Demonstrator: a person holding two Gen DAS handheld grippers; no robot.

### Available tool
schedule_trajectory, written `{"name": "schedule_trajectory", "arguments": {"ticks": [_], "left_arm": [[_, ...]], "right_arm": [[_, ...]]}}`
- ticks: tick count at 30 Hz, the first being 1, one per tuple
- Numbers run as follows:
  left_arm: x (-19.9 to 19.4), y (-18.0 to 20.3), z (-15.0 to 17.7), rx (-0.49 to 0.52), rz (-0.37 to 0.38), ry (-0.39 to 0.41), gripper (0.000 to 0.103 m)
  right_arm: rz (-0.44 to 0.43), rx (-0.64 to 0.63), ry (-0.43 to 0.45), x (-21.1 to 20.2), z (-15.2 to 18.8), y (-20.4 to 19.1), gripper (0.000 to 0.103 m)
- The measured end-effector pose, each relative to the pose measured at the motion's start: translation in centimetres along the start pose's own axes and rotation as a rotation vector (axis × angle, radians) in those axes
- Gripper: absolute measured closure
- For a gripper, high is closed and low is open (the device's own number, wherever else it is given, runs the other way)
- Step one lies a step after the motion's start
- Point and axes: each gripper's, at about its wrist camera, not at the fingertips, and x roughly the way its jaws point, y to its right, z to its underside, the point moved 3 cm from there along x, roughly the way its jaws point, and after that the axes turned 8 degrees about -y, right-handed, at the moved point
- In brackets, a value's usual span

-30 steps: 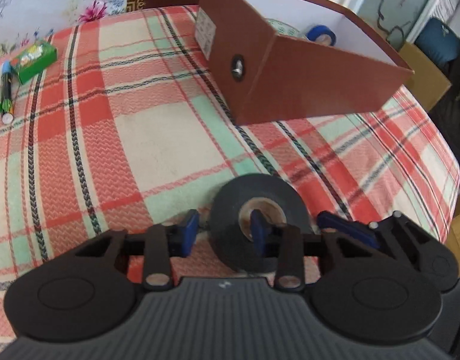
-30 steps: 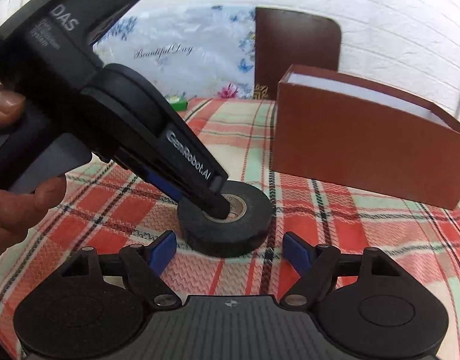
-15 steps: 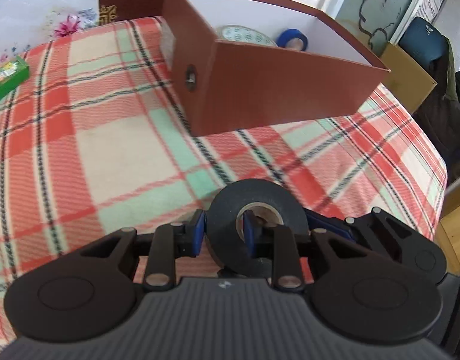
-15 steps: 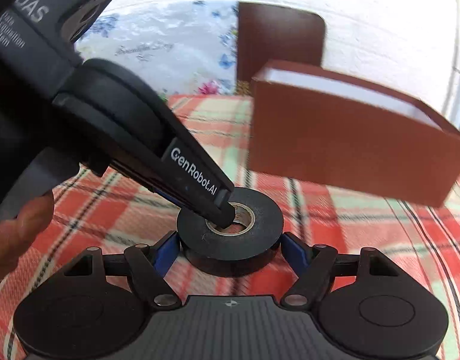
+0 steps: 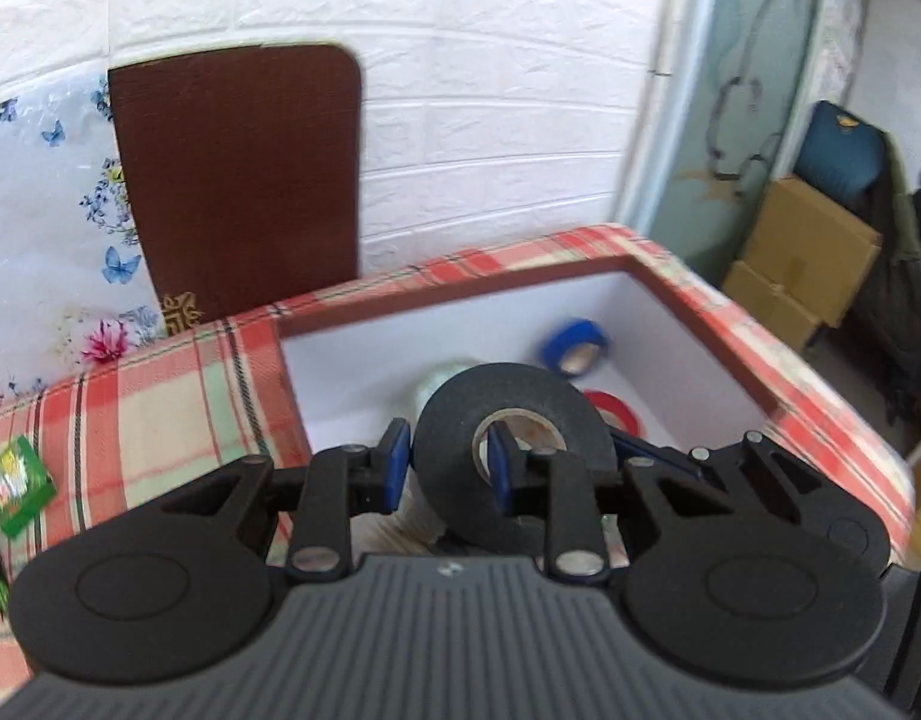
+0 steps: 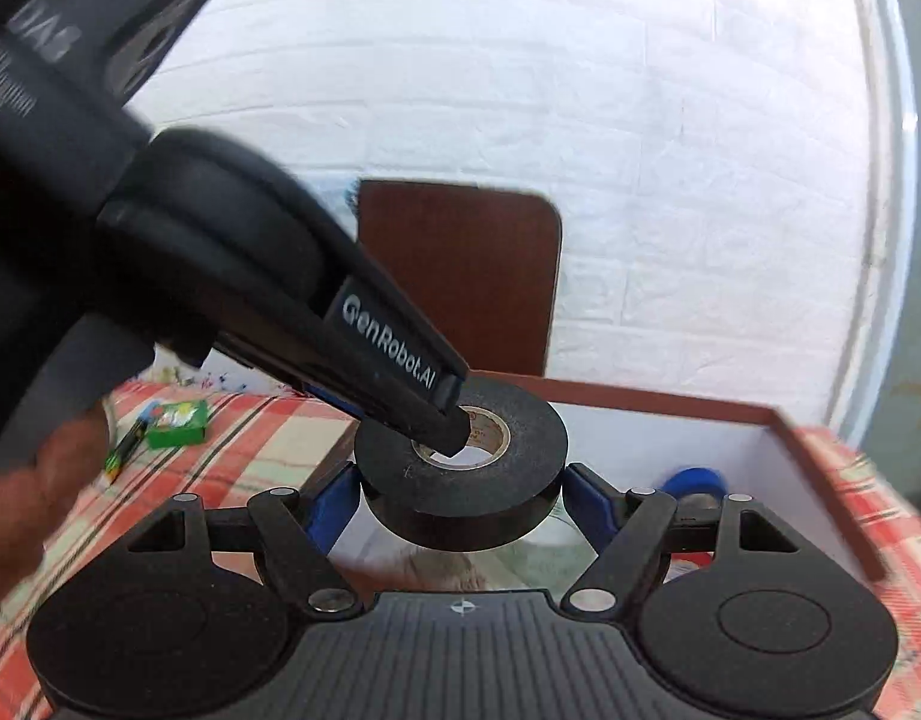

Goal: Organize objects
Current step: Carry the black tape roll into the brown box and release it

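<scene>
A white brick wall backs a table under a red, green and cream plaid cloth (image 5: 160, 420), with a brown chair back behind it.

Left wrist view: my left gripper (image 5: 448, 468) pinches one wall of the black tape roll (image 5: 508, 450), one blue pad outside the ring, the other inside its core. A second ago the roll sat on the cloth, short of the brown box (image 5: 700, 306); now it hangs in the air over the box's white inside. The left jaws tightened early in that second and have since held. Inside the box I see a blue roll (image 5: 571, 345), a red roll (image 5: 619, 411) and a pale roll (image 5: 442, 378), partly hidden behind the black one. A green packet (image 5: 19, 483) lies on the cloth at far left.

Right wrist view: my right gripper (image 6: 460, 501) stands wide, its blue pads at the roll's outer sides. They look to be touching it, so both tools seem to carry it. The left gripper reaches in from upper left. Lifted over the box, the roll looks ready to be let go, I judge.
</scene>
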Motion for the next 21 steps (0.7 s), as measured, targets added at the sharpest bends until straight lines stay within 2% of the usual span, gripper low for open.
{"name": "schedule_trajectory", "arguments": {"ticks": [3, 6, 9, 12, 17, 21], "left_arm": [[3.1, -2.2, -1.0, -0.090, -0.023, -0.057, 0.073], [4.0, -2.7, -1.0, -0.108, -0.022, -0.062, 0.071], [3.5, -2.1, -0.5, -0.088, -0.037, -0.047, 0.071], [2.0, -2.1, 0.2, -0.100, -0.014, -0.019, 0.071], [-1.6, -2.6, 2.2, -0.137, 0.011, 0.030, 0.070], [-4.4, -2.3, 4.6, -0.140, 0.022, 0.046, 0.070]], "right_arm": [[-0.008, -0.028, -0.081, 4.1, -0.1, 0.0, 0.028], [-0.018, 0.019, -0.079, 4.5, 0.3, 0.9, 0.028], [-0.011, 0.054, -0.059, 3.3, 0.3, 1.4, 0.028], [0.010, 0.068, -0.049, 1.6, 0.2, 1.3, 0.028], [0.057, 0.138, 0.002, -3.2, 0.8, 0.8, 0.028], [0.117, 0.204, 0.054, -6.8, 2.6, 1.2, 0.028]]}}
